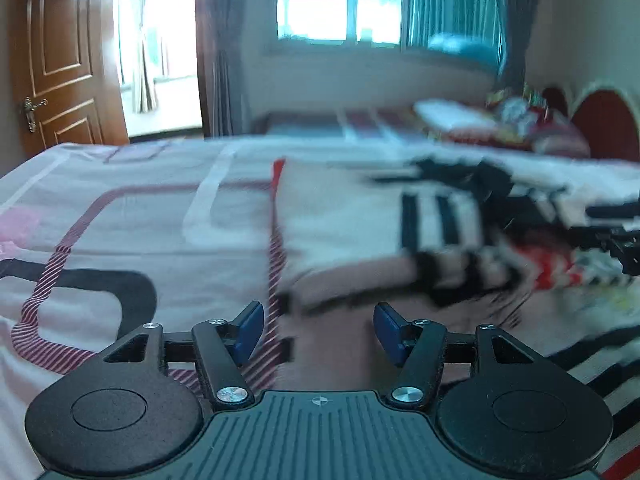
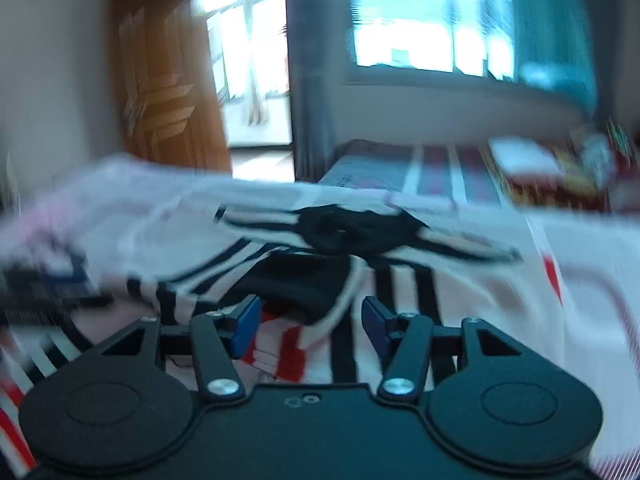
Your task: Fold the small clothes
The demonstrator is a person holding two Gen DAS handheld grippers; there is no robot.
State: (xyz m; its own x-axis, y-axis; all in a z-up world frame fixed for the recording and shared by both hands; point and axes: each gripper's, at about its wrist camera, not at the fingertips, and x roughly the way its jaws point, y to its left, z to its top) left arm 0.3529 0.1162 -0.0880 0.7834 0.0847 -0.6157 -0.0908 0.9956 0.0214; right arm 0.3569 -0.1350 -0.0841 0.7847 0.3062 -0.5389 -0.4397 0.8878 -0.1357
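Garment: striped garment (image 2: 304, 276) lies on the bed (image 1: 120, 208), at 12 o'clock of right hand-held gripper (image 2: 311, 326).
Grippers: both part-open, empty; left hand-held gripper (image 1: 319, 332) likewise.
Advice: pinch one edge squarely, fold flat.

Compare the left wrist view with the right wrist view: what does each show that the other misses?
Only the left wrist view shows the bare stretch of patterned bedsheet left of the garment, the brass door handle, and the left claw, jaws apart with nothing between them. Only the right wrist view shows the garment's black collar head-on, and the right claw, open above the cloth. Both show the striped white, black and red garment spread on the bed, the wooden door, the window and the far bed. Both are motion-blurred.
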